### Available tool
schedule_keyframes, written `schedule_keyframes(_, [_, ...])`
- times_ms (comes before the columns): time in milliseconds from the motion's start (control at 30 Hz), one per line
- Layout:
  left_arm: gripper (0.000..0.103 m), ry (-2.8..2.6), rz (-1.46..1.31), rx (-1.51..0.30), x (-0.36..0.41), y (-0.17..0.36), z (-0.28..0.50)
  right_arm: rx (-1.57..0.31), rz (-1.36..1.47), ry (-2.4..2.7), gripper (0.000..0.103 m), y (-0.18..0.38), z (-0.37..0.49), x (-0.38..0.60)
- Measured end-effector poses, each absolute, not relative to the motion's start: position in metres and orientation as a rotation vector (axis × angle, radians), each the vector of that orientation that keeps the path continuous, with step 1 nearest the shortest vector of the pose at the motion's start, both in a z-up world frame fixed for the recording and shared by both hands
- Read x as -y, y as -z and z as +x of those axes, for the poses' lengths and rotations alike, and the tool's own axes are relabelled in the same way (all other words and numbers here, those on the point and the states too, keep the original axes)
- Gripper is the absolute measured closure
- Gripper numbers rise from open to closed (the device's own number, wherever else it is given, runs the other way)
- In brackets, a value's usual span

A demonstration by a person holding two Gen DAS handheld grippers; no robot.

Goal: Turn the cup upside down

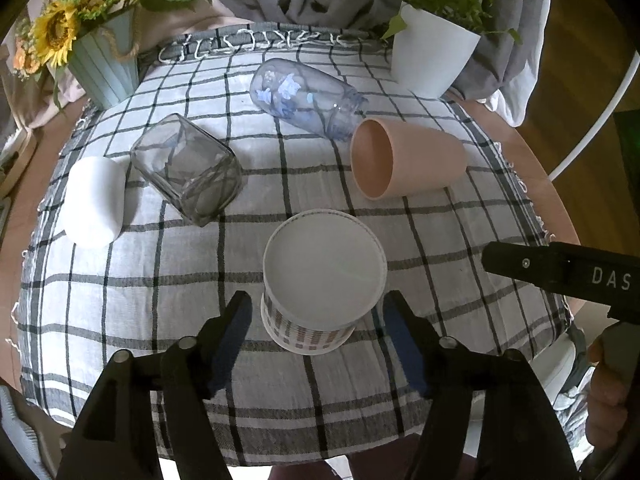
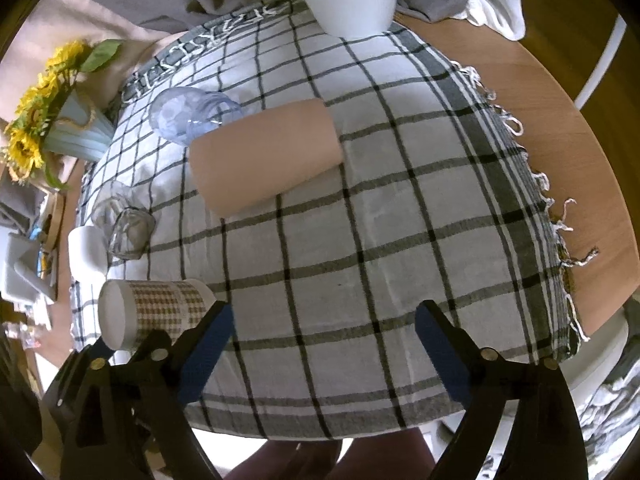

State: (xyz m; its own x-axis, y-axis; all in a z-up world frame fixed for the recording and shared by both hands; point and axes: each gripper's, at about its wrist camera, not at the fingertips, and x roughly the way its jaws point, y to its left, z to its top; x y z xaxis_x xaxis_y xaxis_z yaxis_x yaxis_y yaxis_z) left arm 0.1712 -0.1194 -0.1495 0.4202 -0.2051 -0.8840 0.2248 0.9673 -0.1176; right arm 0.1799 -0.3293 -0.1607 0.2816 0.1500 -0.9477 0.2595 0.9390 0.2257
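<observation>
A checked paper cup (image 1: 320,280) stands upside down on the plaid cloth (image 1: 160,280), its white base up. My left gripper (image 1: 320,316) is open, its jaws either side of the cup and just short of it. In the right wrist view the same cup (image 2: 154,312) stands at the lower left, beside the left finger. My right gripper (image 2: 324,332) is open and empty over bare cloth (image 2: 400,200); it also shows in the left wrist view (image 1: 560,276) at the right.
A pink cup (image 1: 404,158) lies on its side, mouth toward me. A blue-tinted bottle (image 1: 304,96), a square glass jar (image 1: 188,168) and a white cup (image 1: 96,200) also lie on the cloth. A sunflower vase (image 1: 104,64) and a white plant pot (image 1: 432,56) stand at the back.
</observation>
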Motion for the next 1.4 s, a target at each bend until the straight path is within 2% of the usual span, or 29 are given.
schedule_keyframes(67, [0.024, 0.255, 0.029, -1.096, 0.121, 0.148, 0.169, -1.294, 0.367, 0.079, 0.009, 0.161, 0.18, 0.333])
schedule_keyframes(400, [0.007, 0.111, -0.022, -1.04, 0.129, 0.13, 0.146, -1.247, 0.261, 0.013, 0.009, 0.142, 0.18, 0.342])
schedule_keyframes(767, [0.001, -0.033, -0.087, -0.963, 0.111, 0.104, 0.119, -1.168, 0.213, -0.122, 0.009, 0.113, 0.165, 0.337])
schedule_keyframes(1400, [0.001, 0.039, -0.046, -0.816, 0.055, 0.05, 0.047, -0.951, 0.212, 0.009, 0.009, 0.047, 0.064, 0.283])
